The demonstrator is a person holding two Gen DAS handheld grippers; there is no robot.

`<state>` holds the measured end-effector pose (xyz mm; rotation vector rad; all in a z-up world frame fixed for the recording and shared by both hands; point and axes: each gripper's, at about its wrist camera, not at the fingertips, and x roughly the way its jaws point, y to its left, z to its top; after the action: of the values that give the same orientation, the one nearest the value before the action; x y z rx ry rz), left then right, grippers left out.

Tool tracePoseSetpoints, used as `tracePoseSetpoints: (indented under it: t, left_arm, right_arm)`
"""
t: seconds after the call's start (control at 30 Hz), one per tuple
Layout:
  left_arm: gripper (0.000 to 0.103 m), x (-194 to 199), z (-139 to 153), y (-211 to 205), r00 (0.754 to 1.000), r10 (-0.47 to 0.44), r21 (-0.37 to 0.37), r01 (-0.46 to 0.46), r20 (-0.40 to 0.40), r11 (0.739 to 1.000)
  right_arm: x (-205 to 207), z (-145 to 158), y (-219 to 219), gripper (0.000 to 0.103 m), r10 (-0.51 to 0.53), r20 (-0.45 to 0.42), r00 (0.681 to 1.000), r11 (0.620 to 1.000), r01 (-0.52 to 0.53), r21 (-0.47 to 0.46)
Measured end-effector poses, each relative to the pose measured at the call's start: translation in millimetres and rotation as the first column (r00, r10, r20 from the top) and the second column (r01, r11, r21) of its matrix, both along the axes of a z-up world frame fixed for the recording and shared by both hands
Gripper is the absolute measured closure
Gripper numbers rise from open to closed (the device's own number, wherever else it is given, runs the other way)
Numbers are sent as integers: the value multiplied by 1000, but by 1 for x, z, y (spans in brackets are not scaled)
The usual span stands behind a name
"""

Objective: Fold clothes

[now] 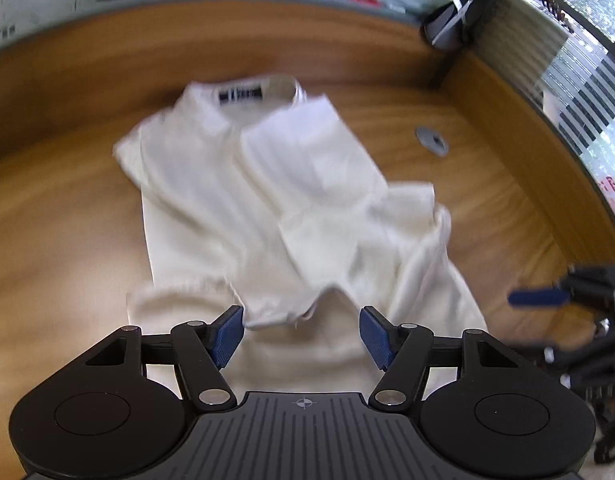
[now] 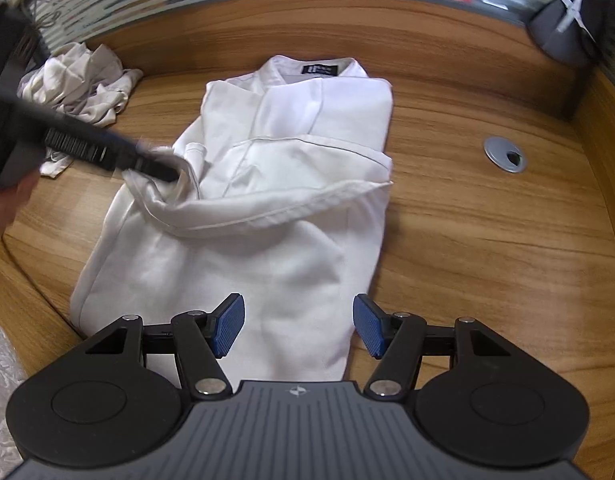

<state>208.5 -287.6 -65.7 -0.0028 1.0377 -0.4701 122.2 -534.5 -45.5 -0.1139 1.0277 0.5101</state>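
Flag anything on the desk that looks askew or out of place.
The white shirt's folded-over sleeve lies slanted and rumpled across the body, not flat. A crumpled pile of white cloth sits unfolded in the far left corner.

White shirt (image 2: 267, 184) on desk (image 2: 487, 240), R jaws apart.

Both views sit just behind their own tool, angled steeply down at the wooden surface (image 1: 67, 200), close over it. Left wrist view faces the white shirt (image 1: 235, 184) from its near left. Right wrist view sees it more centrally. Shared: shirt, grey grommet (image 2: 505, 155), back glass wall.
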Motion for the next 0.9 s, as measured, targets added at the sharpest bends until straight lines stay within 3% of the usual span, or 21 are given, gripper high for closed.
tracePoseSetpoints:
  t: [0.23, 0.43, 0.67, 0.9]
  left_arm:
    - [37, 40, 34, -4, 994, 39, -4, -39, 103, 999]
    - [36, 42, 46, 12, 992, 77, 7, -78, 99, 997]
    - [35, 12, 34, 34, 994, 87, 89, -92, 64, 992]
    - [34, -41, 17, 57, 992, 124, 104, -124, 10, 987]
  right_arm:
    - [1, -4, -2, 37, -13, 4, 1000, 1000, 13, 5]
    - [8, -11, 19, 37, 45, 1, 999, 999, -45, -8]
    - [19, -24, 55, 37, 139, 0, 990, 990, -139, -36]
    - [28, -26, 99, 37, 289, -10, 957, 957, -289, -17]
